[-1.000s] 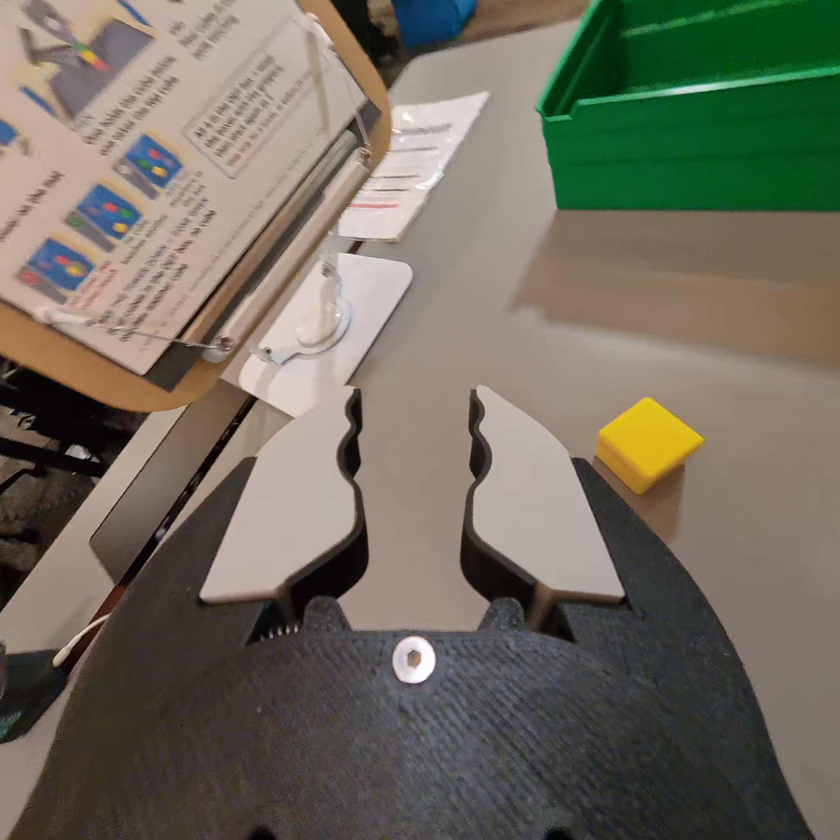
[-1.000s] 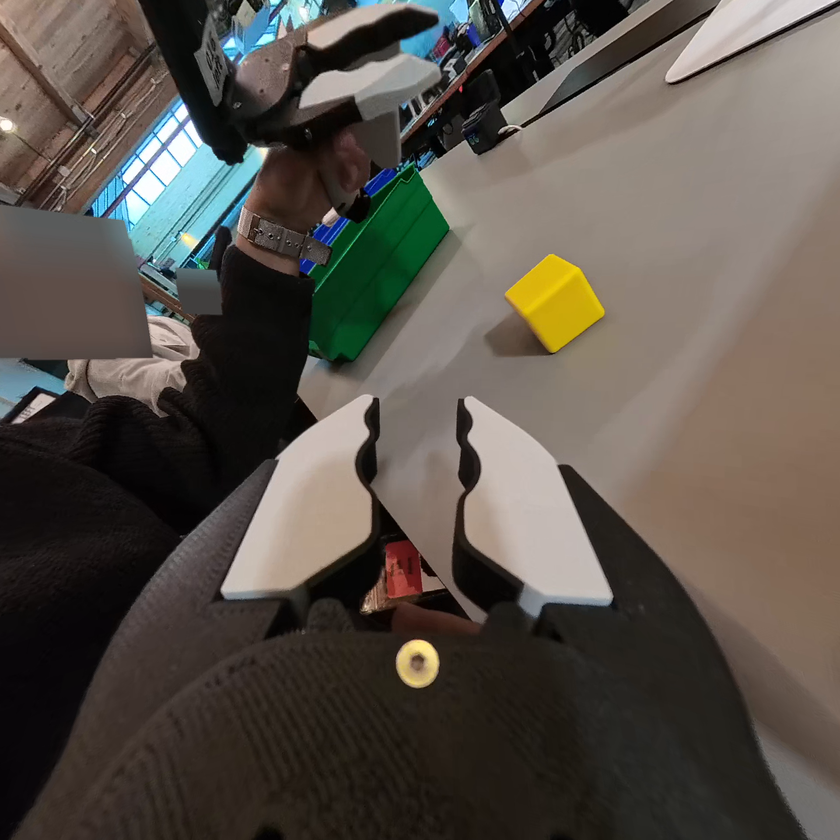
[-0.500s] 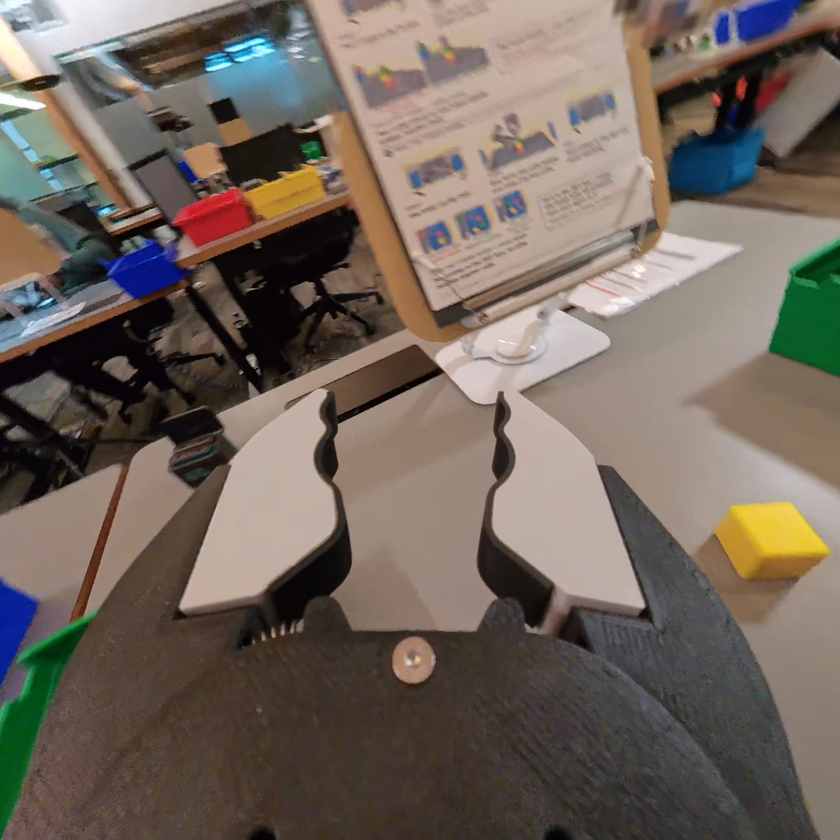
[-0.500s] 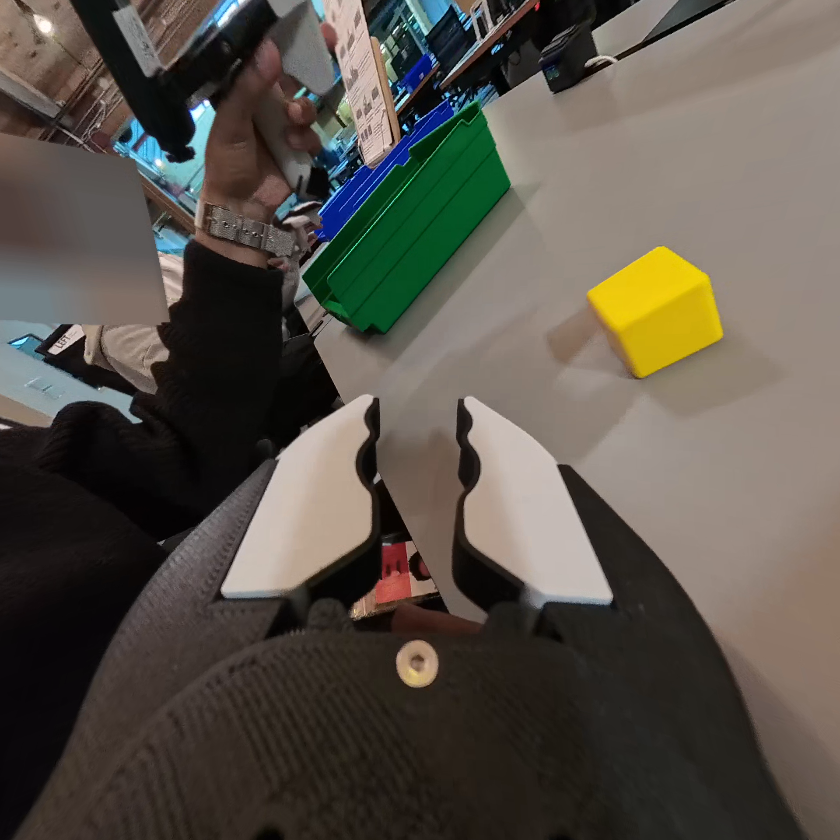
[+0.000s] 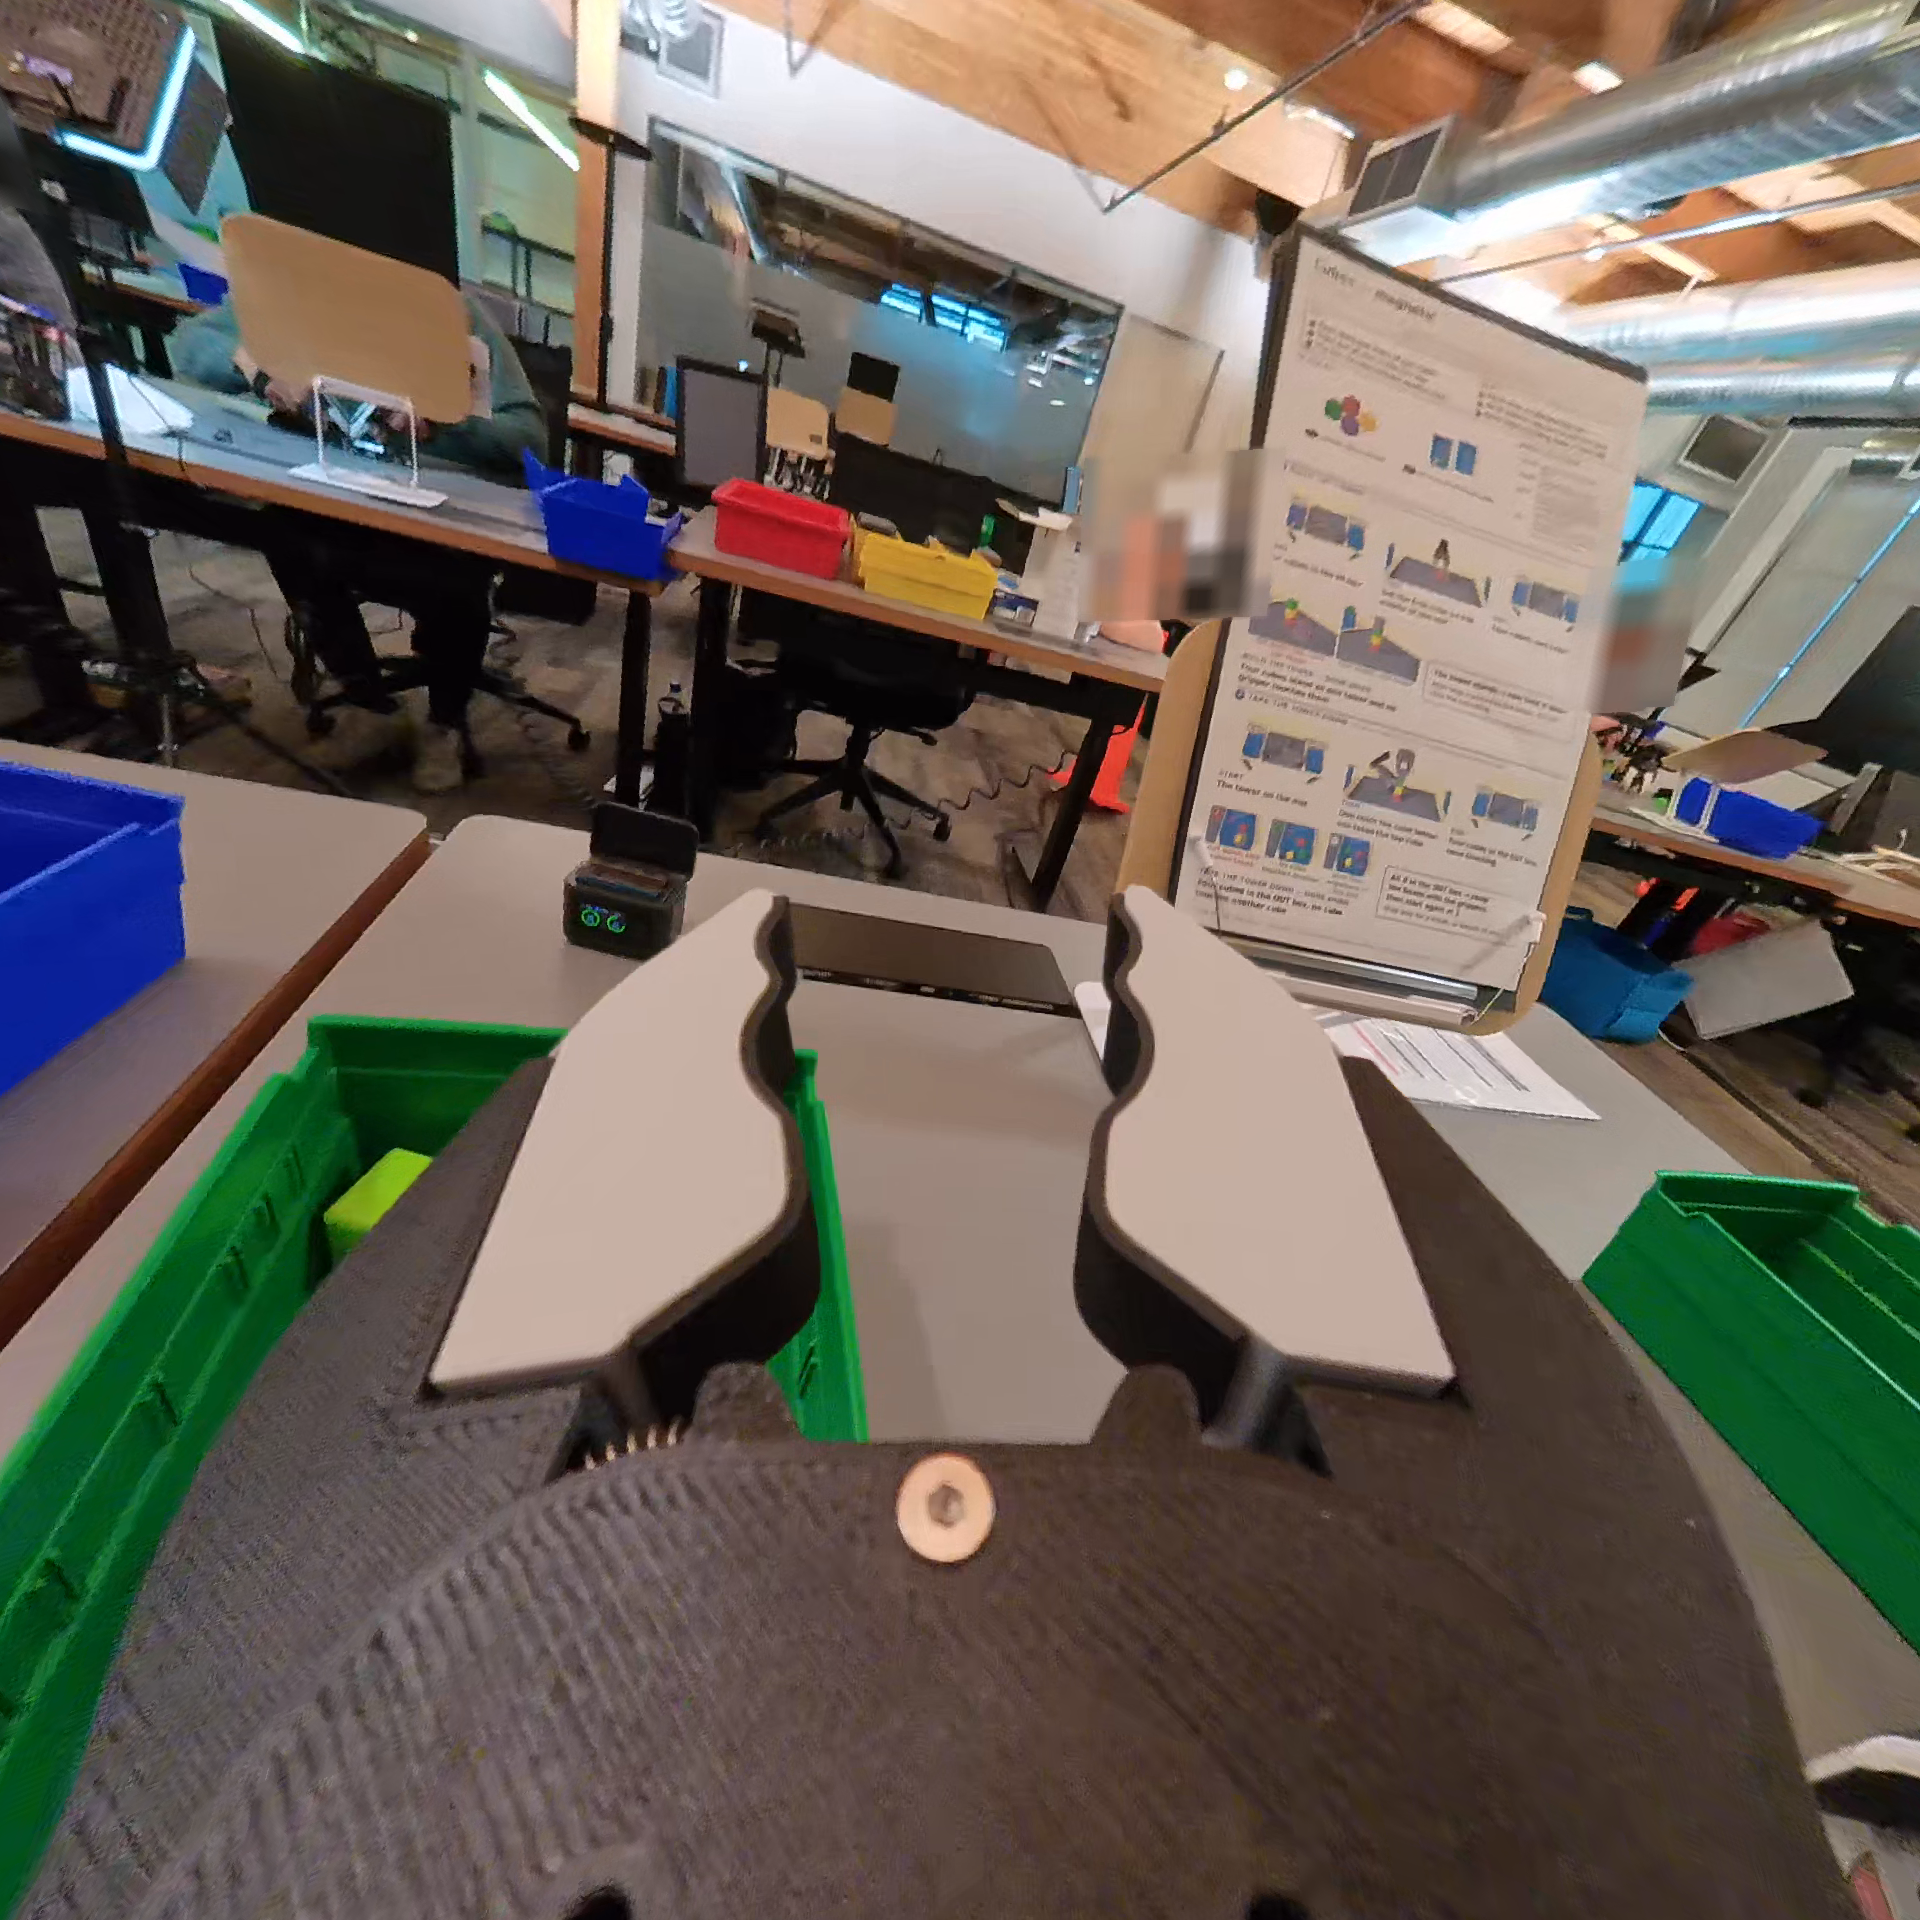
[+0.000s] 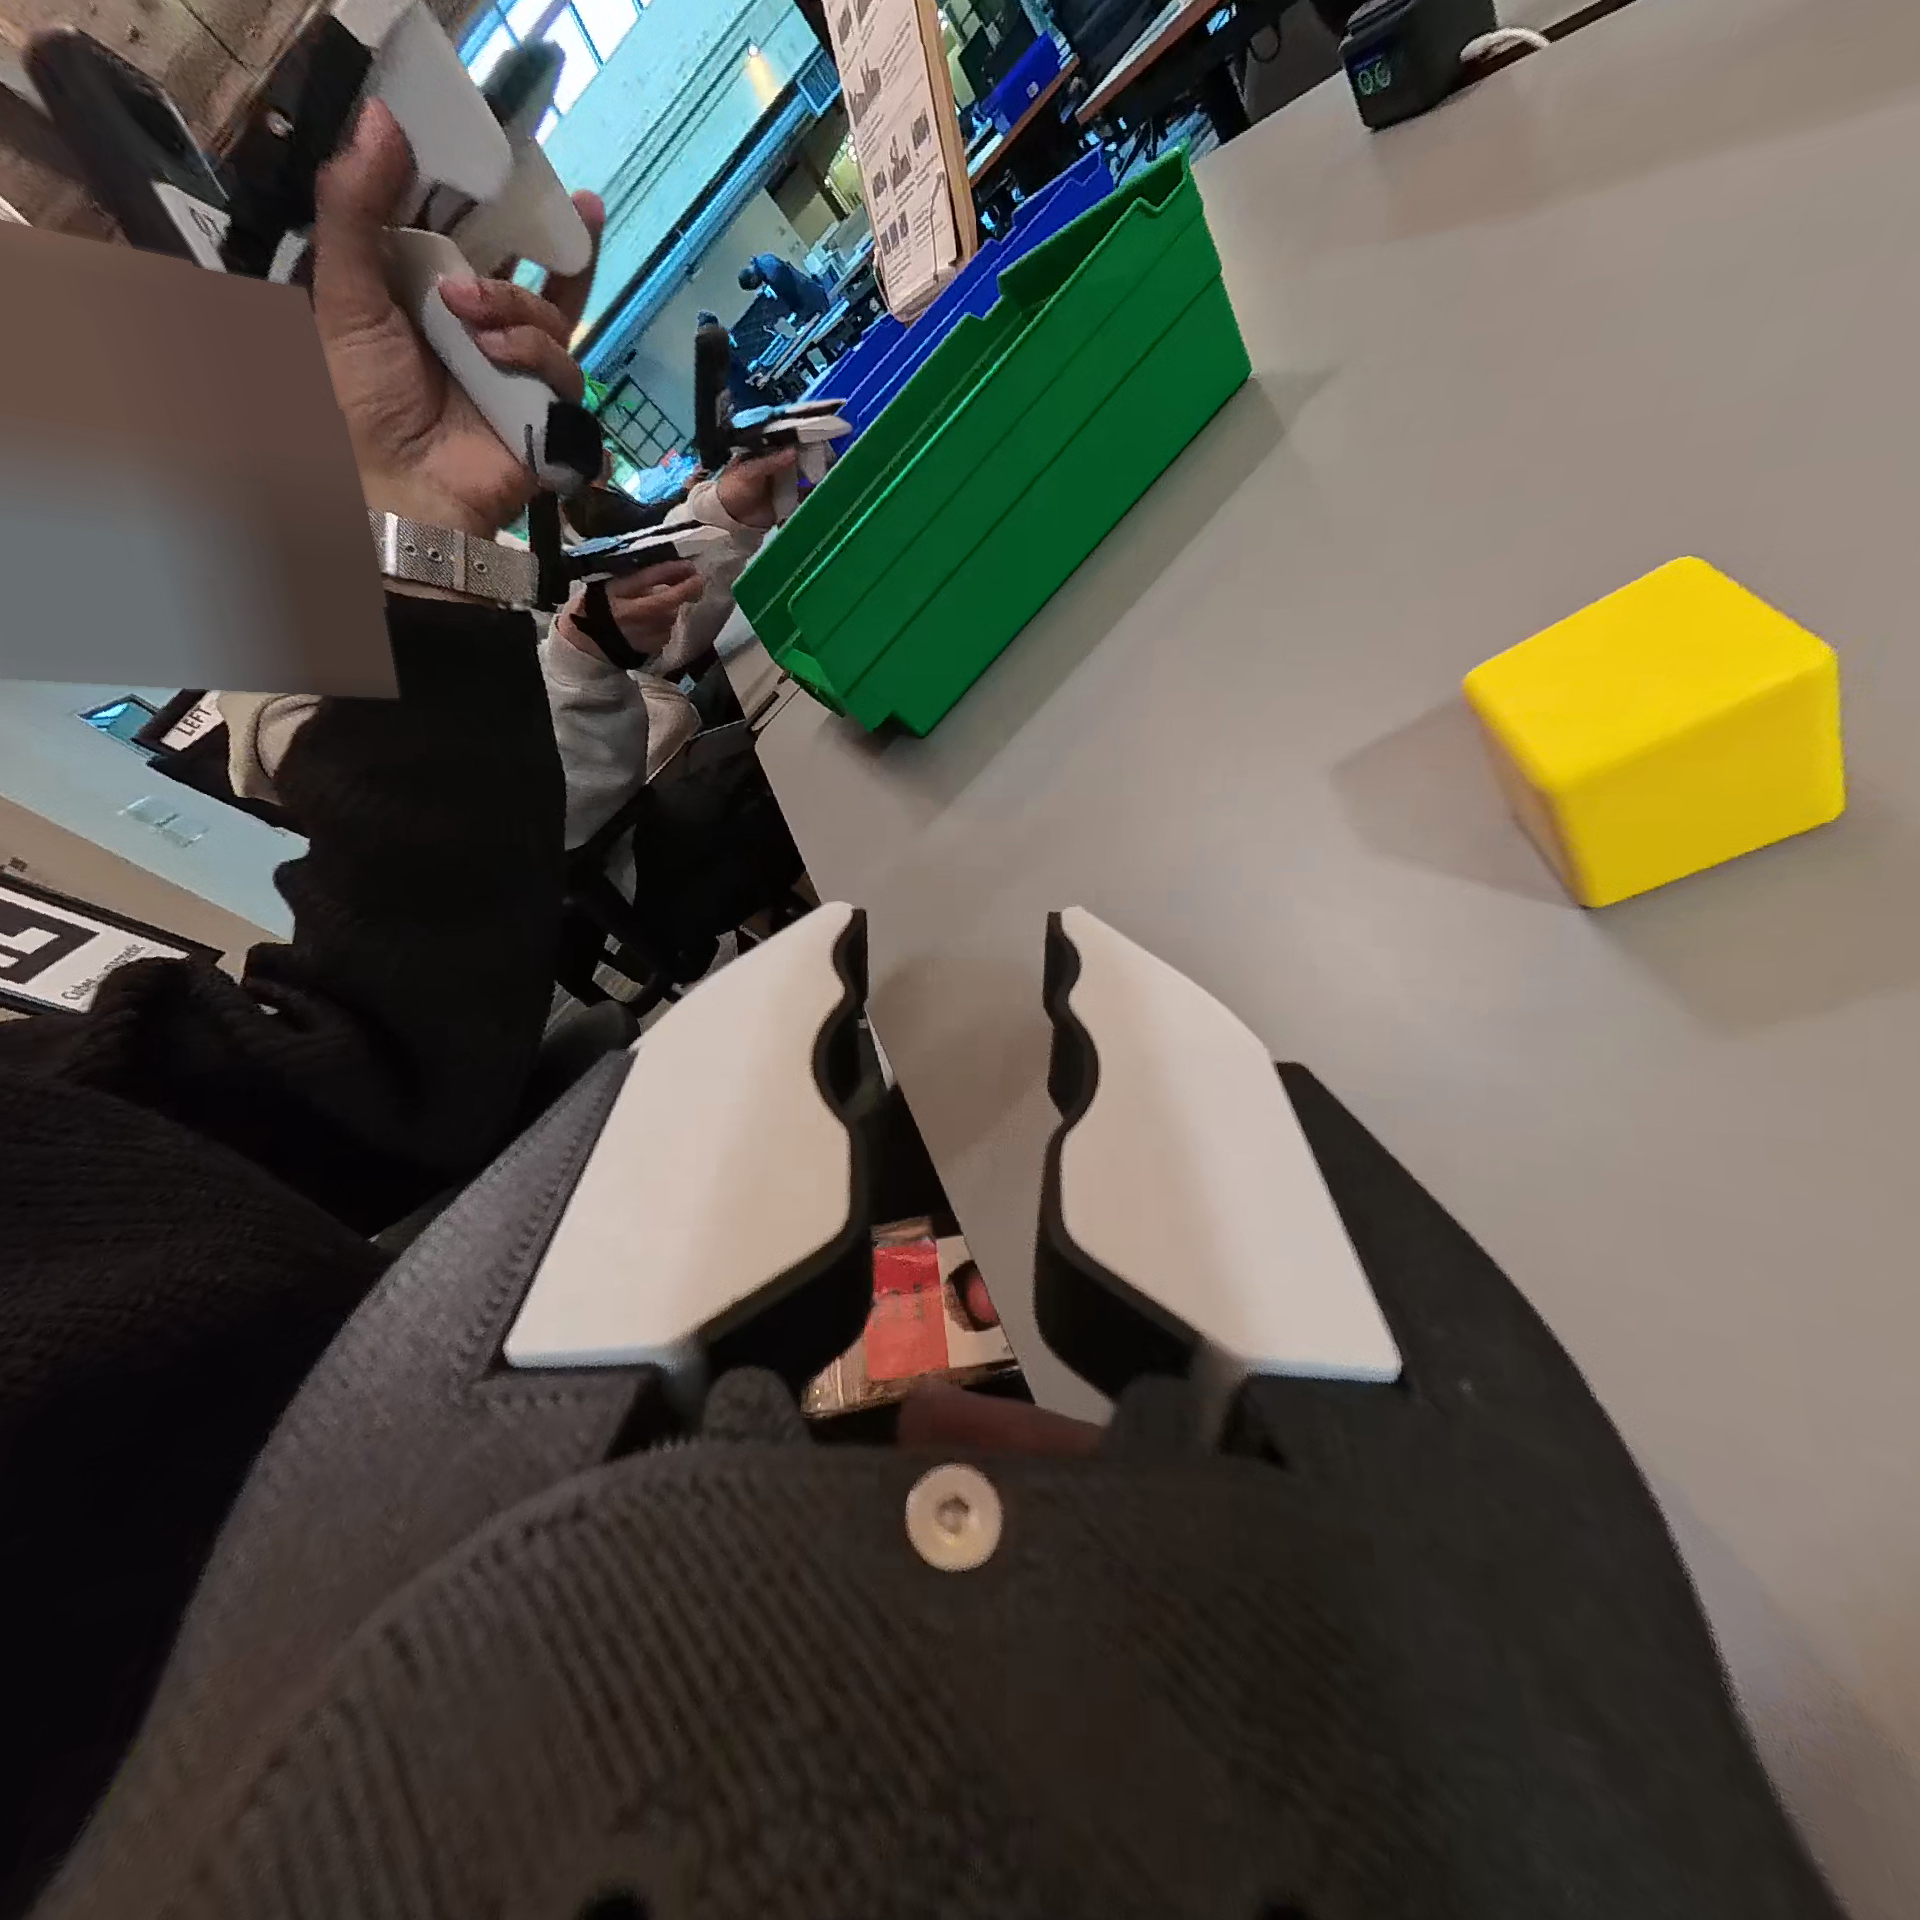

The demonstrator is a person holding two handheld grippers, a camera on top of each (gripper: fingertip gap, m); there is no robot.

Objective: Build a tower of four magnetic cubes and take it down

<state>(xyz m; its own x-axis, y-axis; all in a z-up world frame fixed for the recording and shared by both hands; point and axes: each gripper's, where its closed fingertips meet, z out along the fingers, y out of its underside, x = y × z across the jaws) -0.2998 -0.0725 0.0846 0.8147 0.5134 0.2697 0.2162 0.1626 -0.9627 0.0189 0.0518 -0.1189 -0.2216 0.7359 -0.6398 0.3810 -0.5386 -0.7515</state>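
Note:
A yellow cube sits alone on the grey table, ahead and to the right of my right gripper. My right gripper is open and empty, low over the table's near edge. My left gripper is open and empty, held above the table beside a green bin on the left. A lime-green cube lies inside that bin, partly hidden by the gripper body. In the right wrist view a hand holds the left gripper's handle raised at the upper left.
A second green bin stands at the right. An instruction board on a stand is at the back right, with a paper sheet below it. A small black case and a blue bin are at the left.
My left gripper has swung left and tilted up, from the yellow cube toward the left green bin, opening wider. My right gripper has moved closer to the yellow cube.

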